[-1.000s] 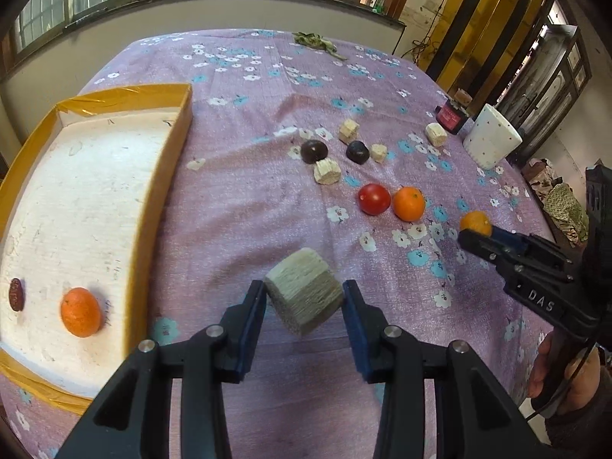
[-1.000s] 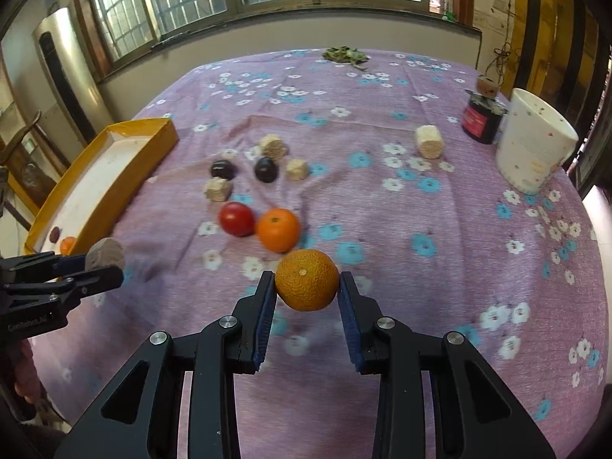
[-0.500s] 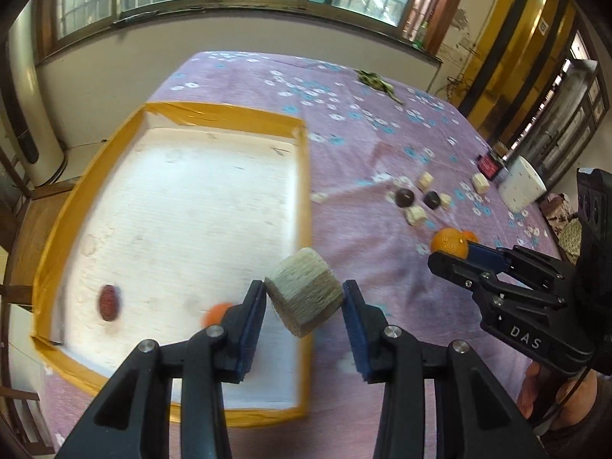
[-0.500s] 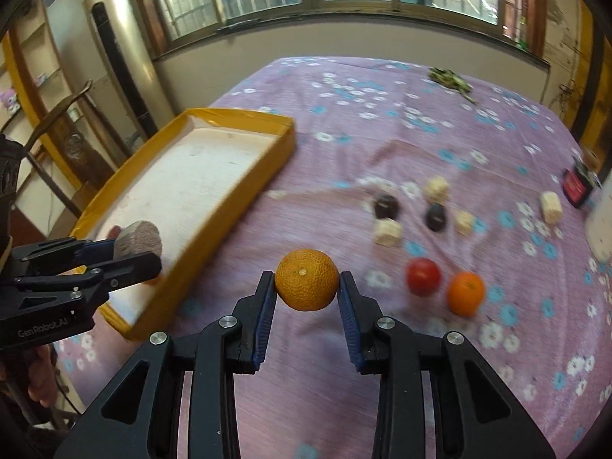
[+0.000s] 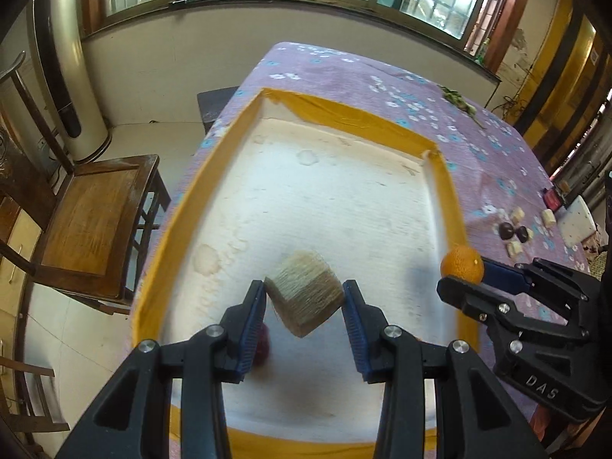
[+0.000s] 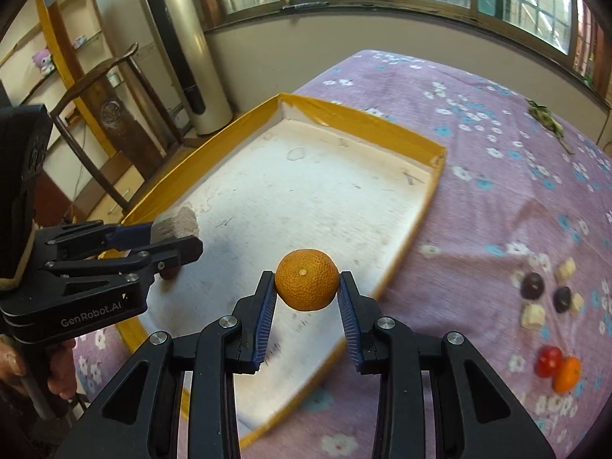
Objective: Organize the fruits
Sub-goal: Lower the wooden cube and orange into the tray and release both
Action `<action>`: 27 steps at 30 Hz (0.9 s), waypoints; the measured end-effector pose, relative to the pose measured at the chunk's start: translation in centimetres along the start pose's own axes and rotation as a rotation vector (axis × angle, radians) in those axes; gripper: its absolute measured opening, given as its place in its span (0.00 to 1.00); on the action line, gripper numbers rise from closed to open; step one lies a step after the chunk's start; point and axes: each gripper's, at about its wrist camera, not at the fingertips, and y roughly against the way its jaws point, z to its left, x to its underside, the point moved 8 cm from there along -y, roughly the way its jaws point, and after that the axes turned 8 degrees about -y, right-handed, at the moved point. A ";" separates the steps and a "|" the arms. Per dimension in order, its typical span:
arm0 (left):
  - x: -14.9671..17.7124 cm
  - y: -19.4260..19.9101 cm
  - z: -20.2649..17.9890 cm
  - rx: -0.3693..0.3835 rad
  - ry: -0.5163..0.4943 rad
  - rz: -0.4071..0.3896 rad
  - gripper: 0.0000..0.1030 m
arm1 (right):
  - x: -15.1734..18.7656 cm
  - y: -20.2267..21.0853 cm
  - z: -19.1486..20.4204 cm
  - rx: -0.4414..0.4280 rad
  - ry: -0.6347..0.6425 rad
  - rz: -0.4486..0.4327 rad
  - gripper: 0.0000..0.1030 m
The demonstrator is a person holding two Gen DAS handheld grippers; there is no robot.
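- Left gripper point(image 5: 304, 302) clenched on a pale fibrous chunk point(image 5: 306, 290), held tilted above the near part of the yellow-rimmed tray point(image 5: 344, 114) — not touching its white floor.
- Right gripper point(image 6: 306, 294) grasping an orange point(image 6: 307, 279), hanging over the tray's near right edge, clear of the rim.
- A dark red fruit point(image 5: 262, 344) lies in the tray just beside the left gripper's fingers, partly hidden.
- Still out on the purple floral surface point(image 6: 478, 122), far right: two dark fruits point(image 6: 532, 286), pale chunks, a red fruit point(image 6: 549, 360), another orange point(image 6: 567, 374).
- Step in hand, as I judge it: carrying both pieces in for deposit.
- Next move calls for lowering each to the tray floor, apart from the red fruit, then opening — the orange may roll.
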 end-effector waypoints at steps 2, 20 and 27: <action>-0.1 -0.6 0.9 0.000 0.010 0.009 0.42 | -0.1 -1.1 0.5 -0.004 0.002 0.020 0.31; -0.1 -3.2 2.4 -0.035 -0.034 0.043 0.43 | 0.2 -4.7 1.6 0.016 0.041 0.088 0.31; 0.1 -3.1 2.4 -0.051 -0.041 0.048 0.43 | 0.6 -4.0 1.0 0.039 0.058 0.078 0.37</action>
